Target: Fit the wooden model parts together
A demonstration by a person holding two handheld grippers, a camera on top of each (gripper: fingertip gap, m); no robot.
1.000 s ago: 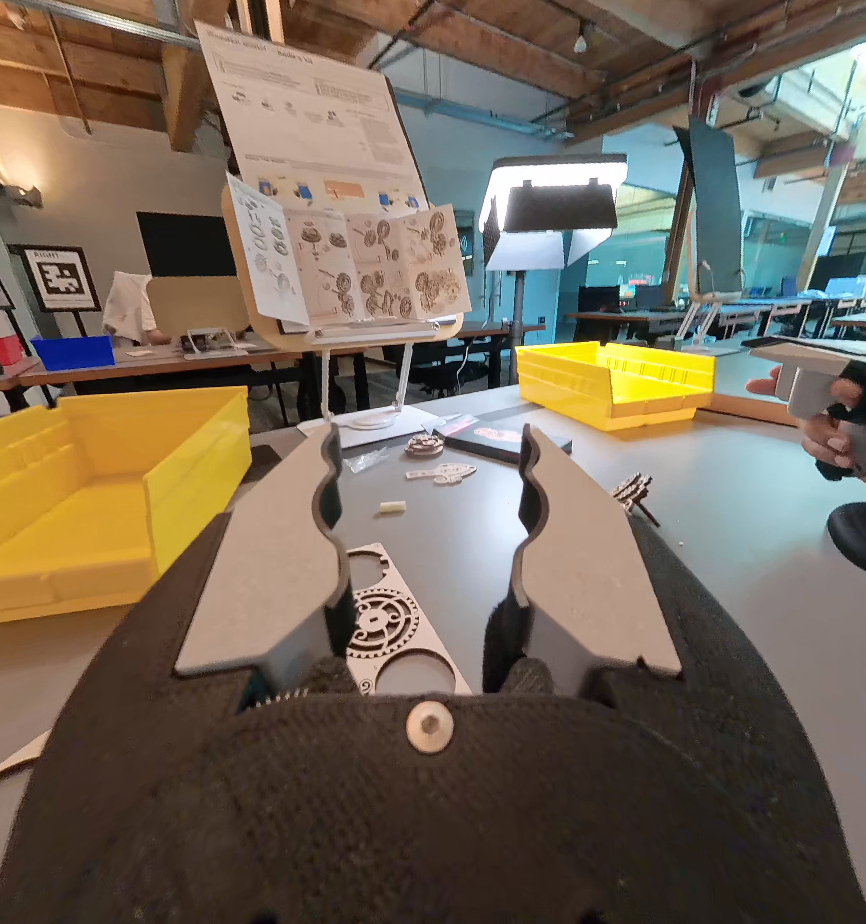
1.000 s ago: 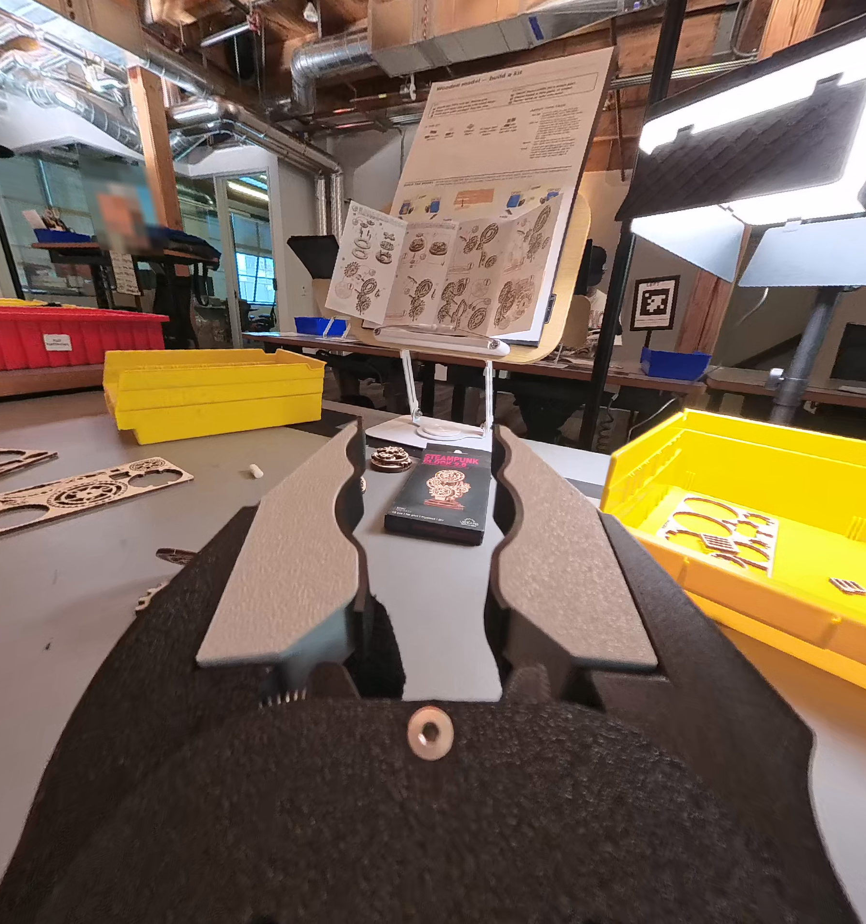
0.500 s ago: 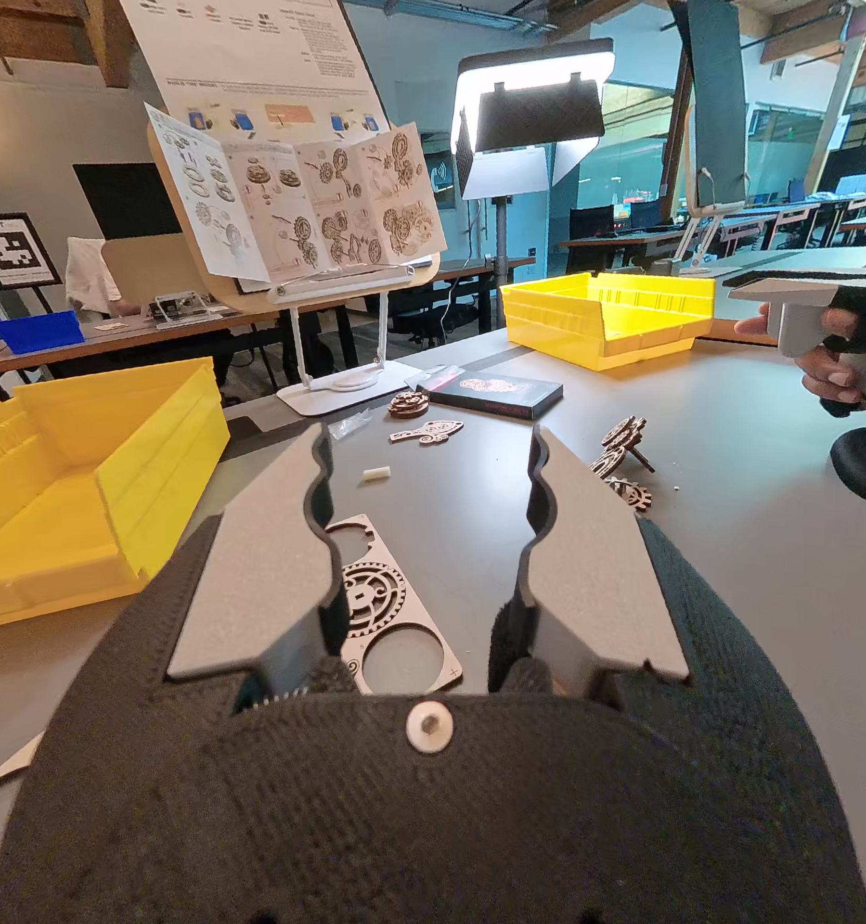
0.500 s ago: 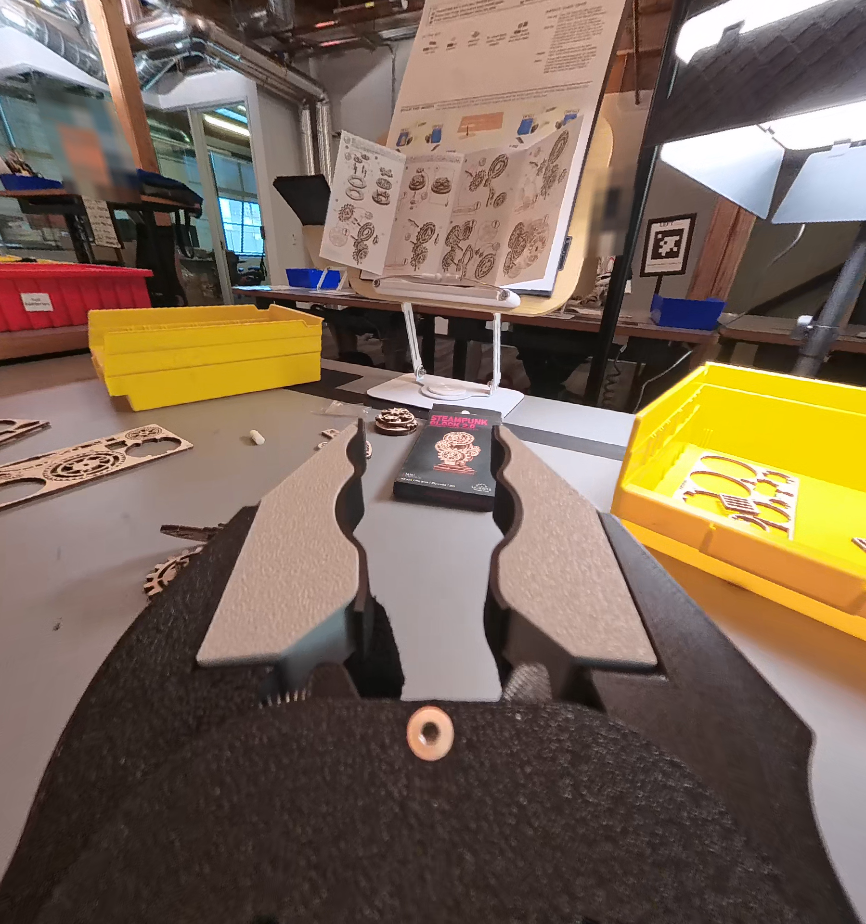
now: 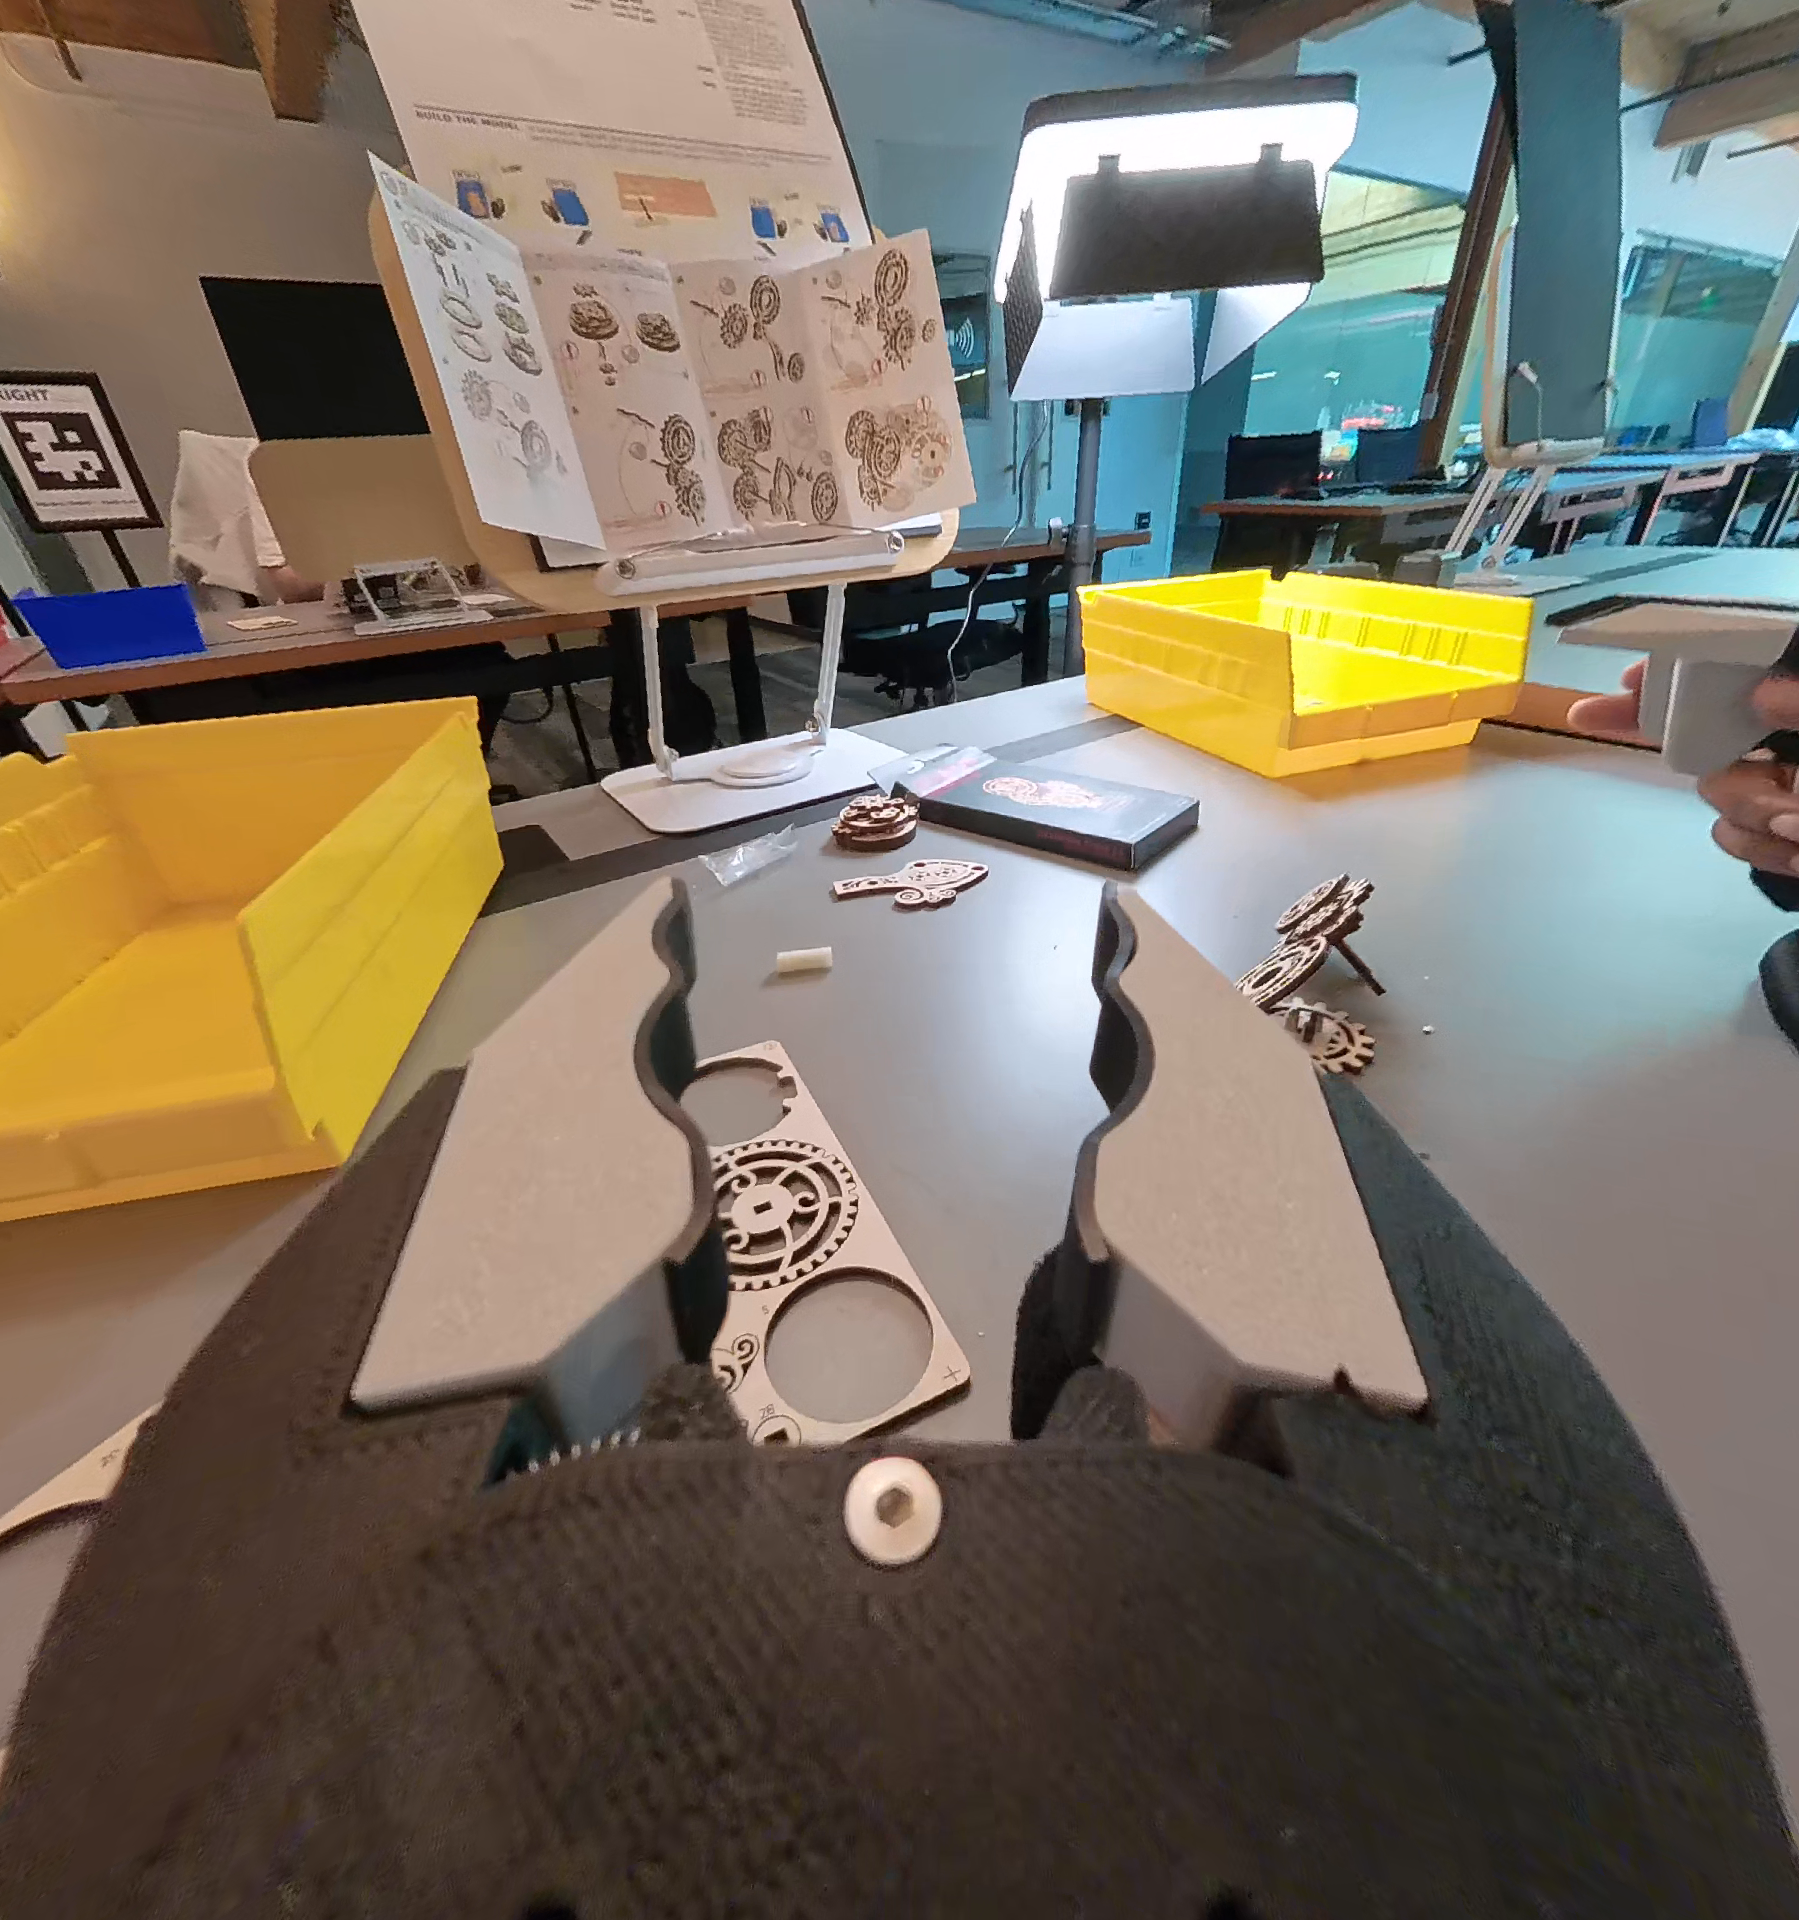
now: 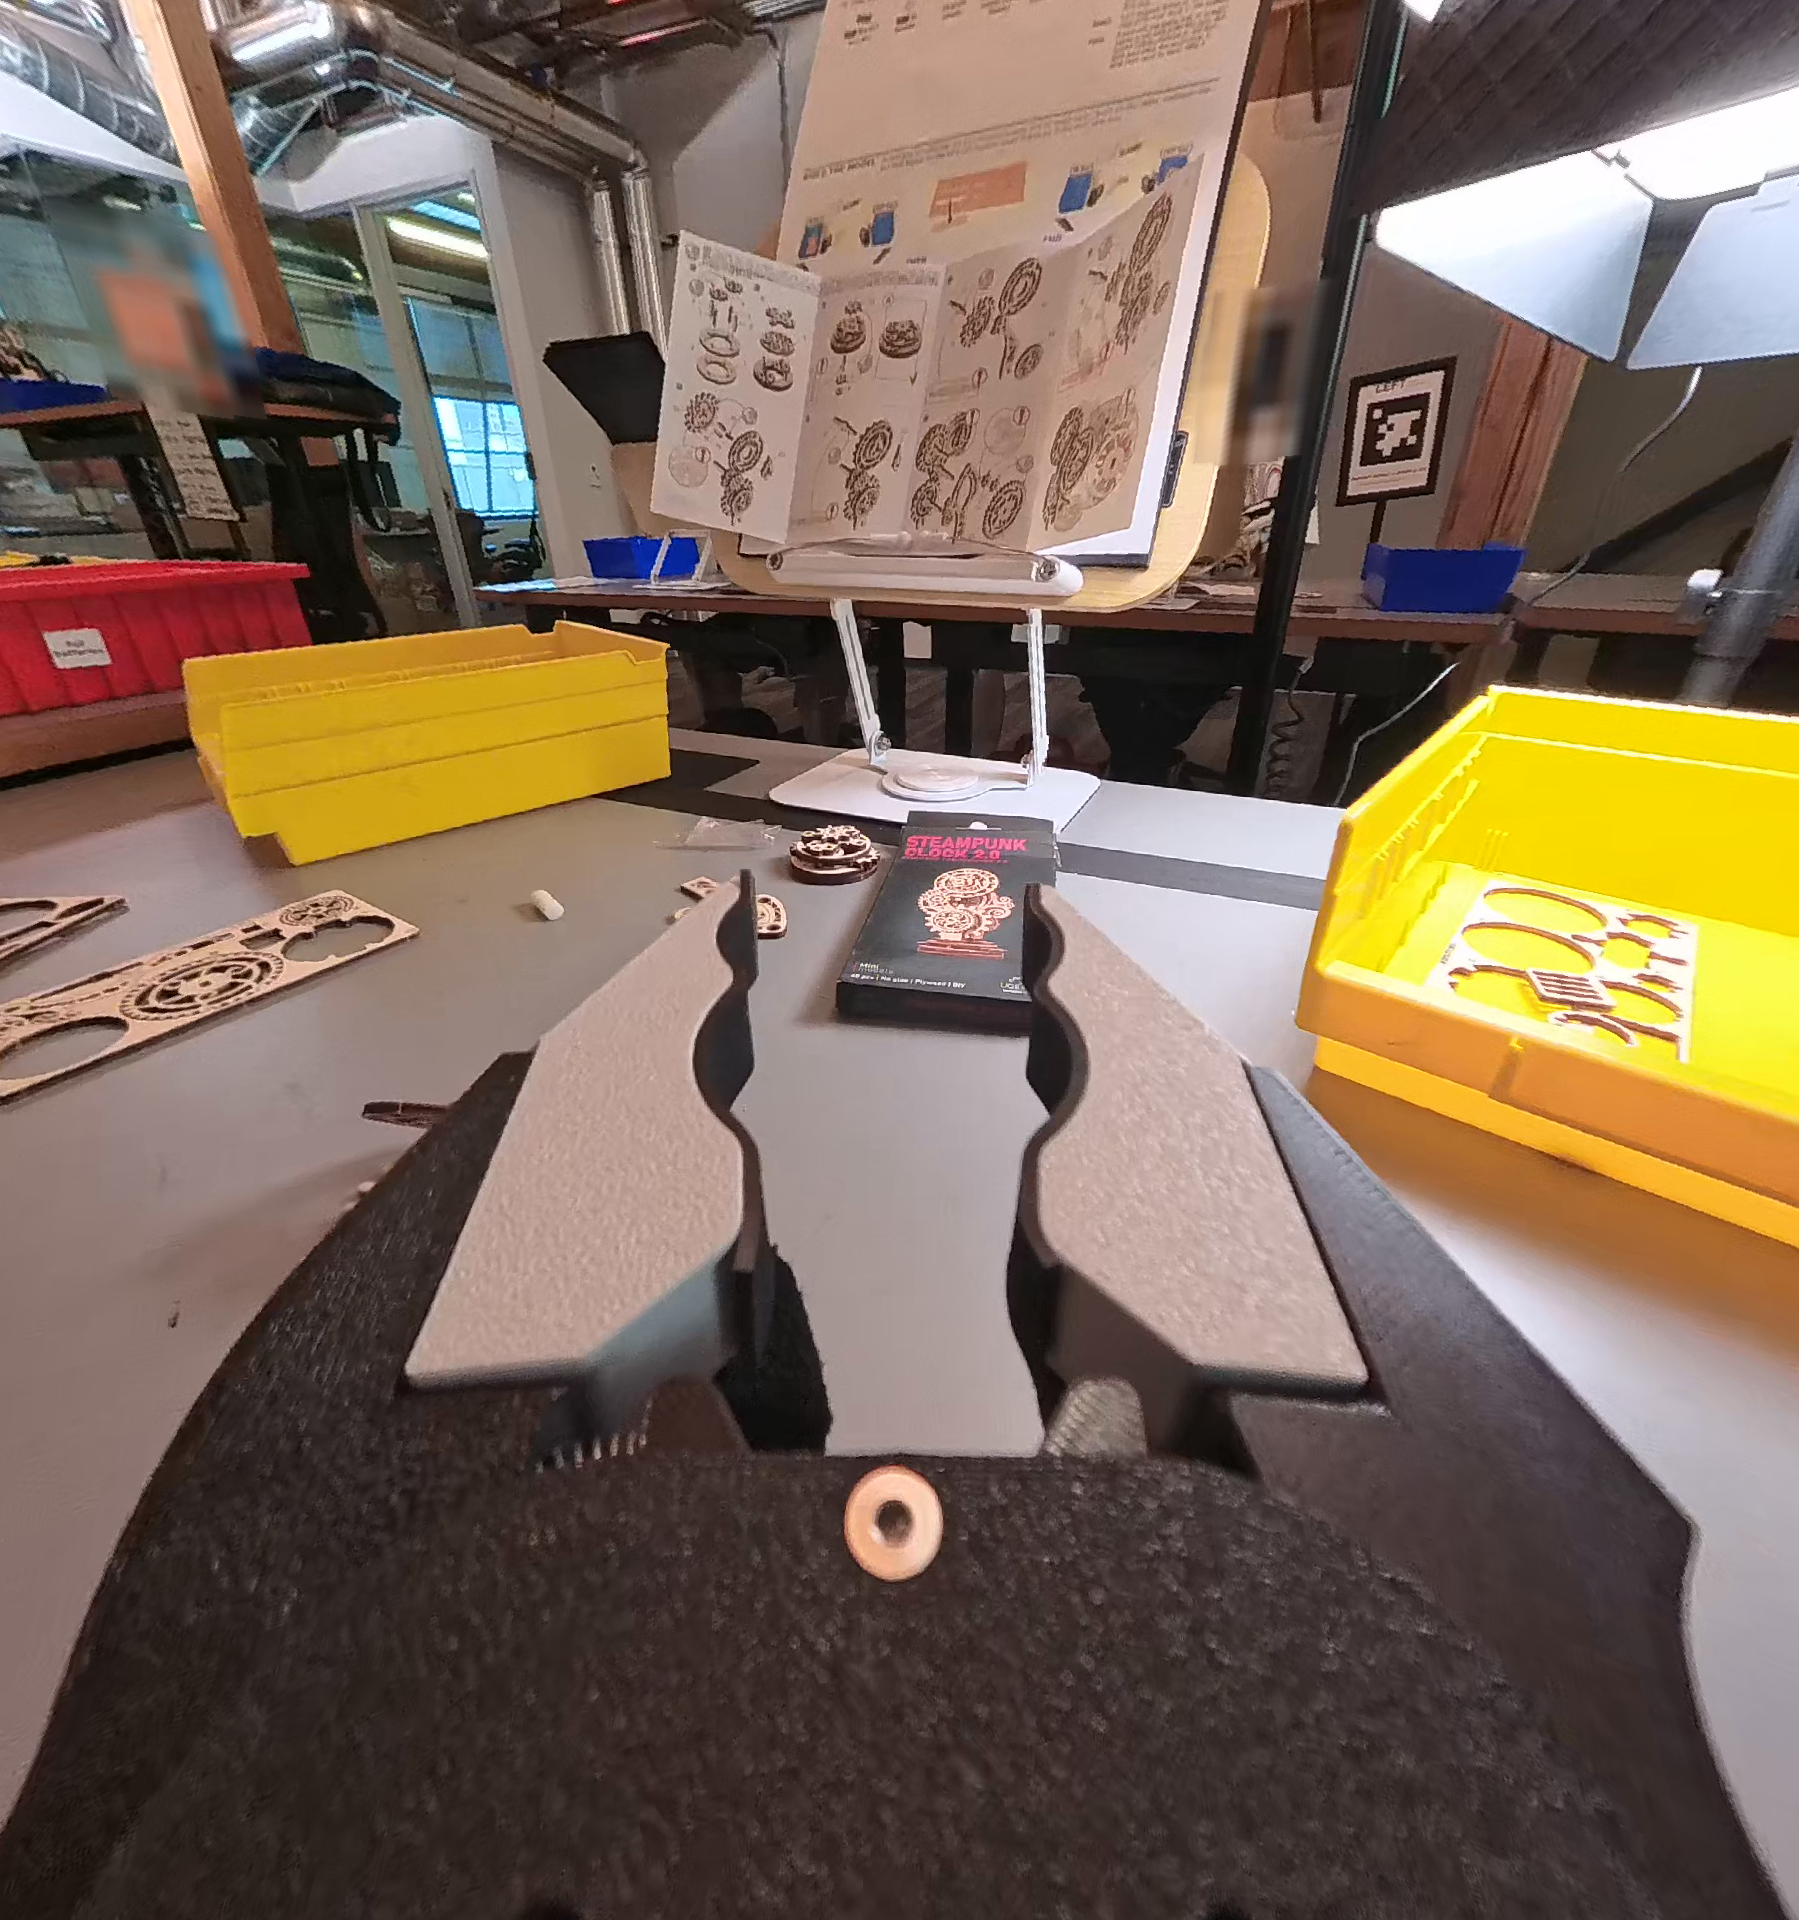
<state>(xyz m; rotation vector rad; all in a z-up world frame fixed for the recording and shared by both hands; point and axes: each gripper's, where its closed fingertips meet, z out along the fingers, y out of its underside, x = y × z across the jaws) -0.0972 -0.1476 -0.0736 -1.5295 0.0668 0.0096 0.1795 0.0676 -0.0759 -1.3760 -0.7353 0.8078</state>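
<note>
Left wrist view: my left gripper [image 5: 890, 914] hangs over the grey table [image 5: 1497, 1039], fingers spread wide, nothing between them.
Right wrist view: my right gripper [image 6: 884, 914] has its fingers parted with a narrower gap, also empty.
Wooden sheets: one laser-cut plywood sheet [image 5: 822, 1226] with a gear still in it lies under my left fingers; in the right wrist view a second sheet [image 6: 22, 925] lies beside it at the table's left edge.
Loose gear parts: one cluster of gears on a stick [image 5: 1310, 956] right of my left fingers, one stacked gear assembly [image 5: 874, 821], one flat ornate piece [image 5: 910, 883].
Small bits: one white peg [image 5: 803, 961], one clear plastic bag [image 5: 749, 857].
Yellow bins: three; the one on my right [image 6: 1394, 883] holds one offcut sheet [image 6: 1570, 966].
Black kit box: one [image 6: 942, 935], straight ahead of my right fingers.
Instruction stand: one [image 6: 936, 582], at the far edge.
Open room: bare table between box and right bin, and between the gear cluster and my right hand [image 5: 1768, 821].
</note>
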